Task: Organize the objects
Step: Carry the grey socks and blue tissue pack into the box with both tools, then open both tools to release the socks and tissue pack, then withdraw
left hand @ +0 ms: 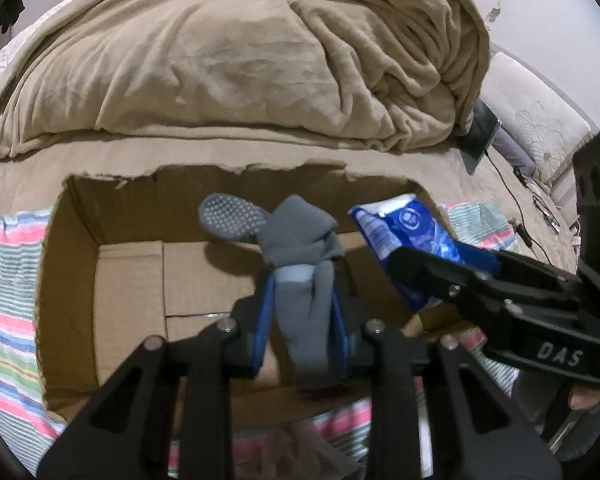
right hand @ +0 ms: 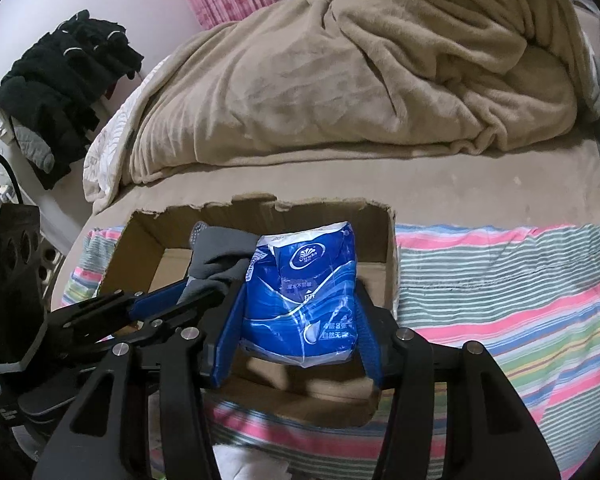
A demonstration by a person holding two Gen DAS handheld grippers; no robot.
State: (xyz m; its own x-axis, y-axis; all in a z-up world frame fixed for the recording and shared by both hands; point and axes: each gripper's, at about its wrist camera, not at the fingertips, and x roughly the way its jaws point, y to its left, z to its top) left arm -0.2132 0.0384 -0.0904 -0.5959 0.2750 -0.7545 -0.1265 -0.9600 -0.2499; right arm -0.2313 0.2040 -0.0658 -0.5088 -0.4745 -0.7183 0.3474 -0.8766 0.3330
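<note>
An open cardboard box [left hand: 72,264] lies on the striped sheet, and both grippers hang over it. My left gripper [left hand: 302,280] is shut on a grey sock [left hand: 300,236]; the sock's dotted sole sticks out past the blue pads. Beside it on the right, my right gripper [left hand: 448,252] grips a blue tissue pack [left hand: 388,228]. In the right wrist view the tissue pack [right hand: 308,256] sits squeezed between the blue pads of the right gripper [right hand: 300,300], above the box [right hand: 384,264]. The left gripper [right hand: 200,286] with the sock [right hand: 220,256] comes in from the left.
A crumpled beige blanket [left hand: 240,60] is heaped on the bed behind the box. The striped sheet [right hand: 500,280] spreads out to both sides. Black clothes [right hand: 60,80] hang at the far left. A dark tablet [left hand: 480,132] with cables lies at the right.
</note>
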